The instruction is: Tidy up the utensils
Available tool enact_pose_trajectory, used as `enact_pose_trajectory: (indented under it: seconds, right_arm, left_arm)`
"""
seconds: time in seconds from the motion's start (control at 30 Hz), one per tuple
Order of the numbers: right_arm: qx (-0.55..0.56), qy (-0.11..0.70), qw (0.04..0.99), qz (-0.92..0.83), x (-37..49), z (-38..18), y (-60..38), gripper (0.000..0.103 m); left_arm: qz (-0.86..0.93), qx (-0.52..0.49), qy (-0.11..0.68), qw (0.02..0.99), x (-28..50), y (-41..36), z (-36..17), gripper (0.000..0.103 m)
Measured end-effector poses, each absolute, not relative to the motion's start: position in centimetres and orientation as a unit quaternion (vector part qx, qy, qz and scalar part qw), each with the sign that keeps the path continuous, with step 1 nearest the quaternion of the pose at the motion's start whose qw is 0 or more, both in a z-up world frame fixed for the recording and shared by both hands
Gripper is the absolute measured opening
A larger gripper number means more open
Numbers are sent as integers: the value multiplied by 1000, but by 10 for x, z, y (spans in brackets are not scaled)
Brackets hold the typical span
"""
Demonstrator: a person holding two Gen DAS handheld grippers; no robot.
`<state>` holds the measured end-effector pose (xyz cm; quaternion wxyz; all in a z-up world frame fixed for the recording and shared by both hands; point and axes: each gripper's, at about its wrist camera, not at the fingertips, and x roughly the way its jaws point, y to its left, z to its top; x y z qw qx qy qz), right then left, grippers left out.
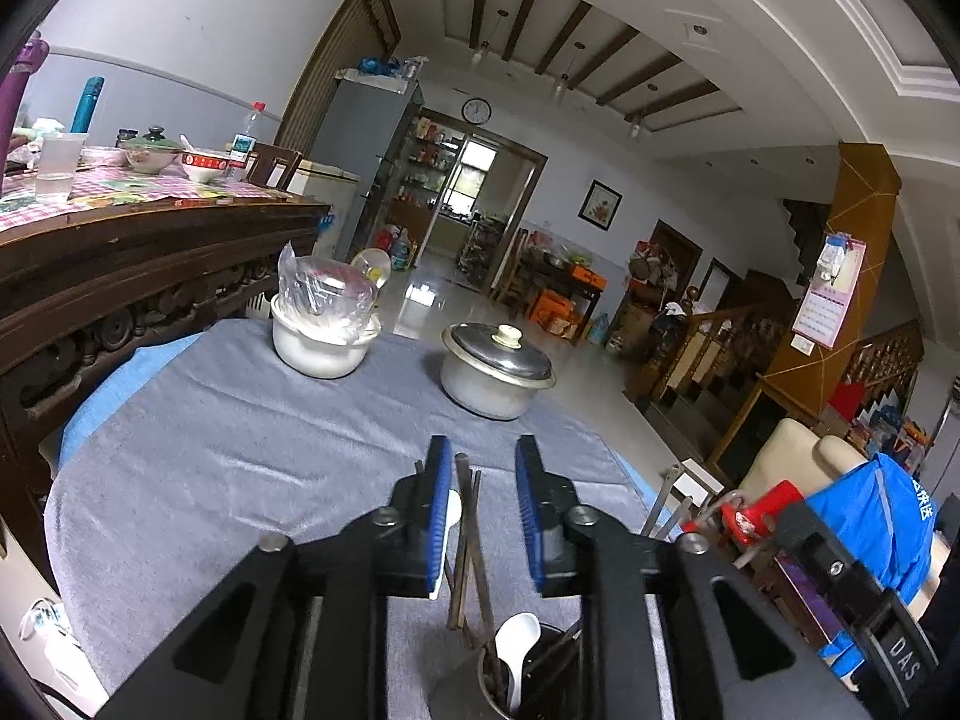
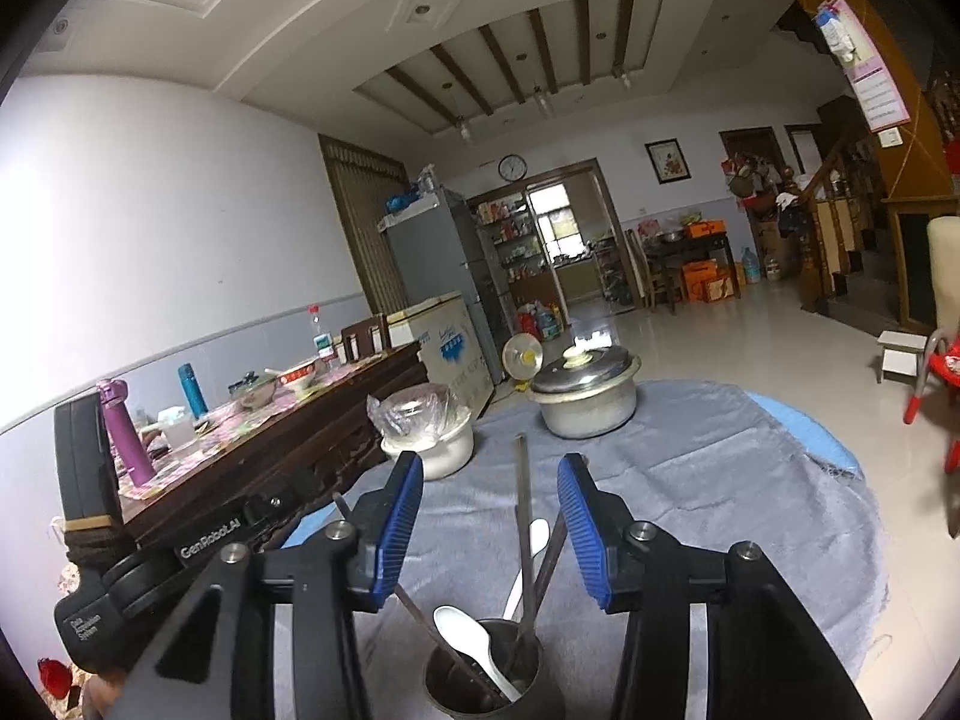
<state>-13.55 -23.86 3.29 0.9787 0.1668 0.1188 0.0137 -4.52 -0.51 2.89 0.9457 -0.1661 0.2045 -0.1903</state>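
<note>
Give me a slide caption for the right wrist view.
Open right tongs hover above a metal cup holding chopsticks and white spoons on a grey-clothed table.

Two lidded pots: white one [image 1: 321, 345] far left, metal one [image 1: 493, 373] far right. One utensil cup [image 2: 483, 669] near. Two white spoons [image 2: 474, 642].
</note>
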Motion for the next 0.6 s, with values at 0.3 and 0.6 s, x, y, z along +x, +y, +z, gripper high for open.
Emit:
enact_pose_trajectory:
  seconds: [0.3, 0.6]
  right_arm:
    - [188, 126, 974, -8, -135, 28, -255, 50]
    - [206, 146, 967, -29, -135, 16, -272, 50]
  left_arm:
    - [-184, -158, 207, 948, -49, 4, 25, 46]
    - [-162, -157, 237, 945, -47, 24, 7, 56]
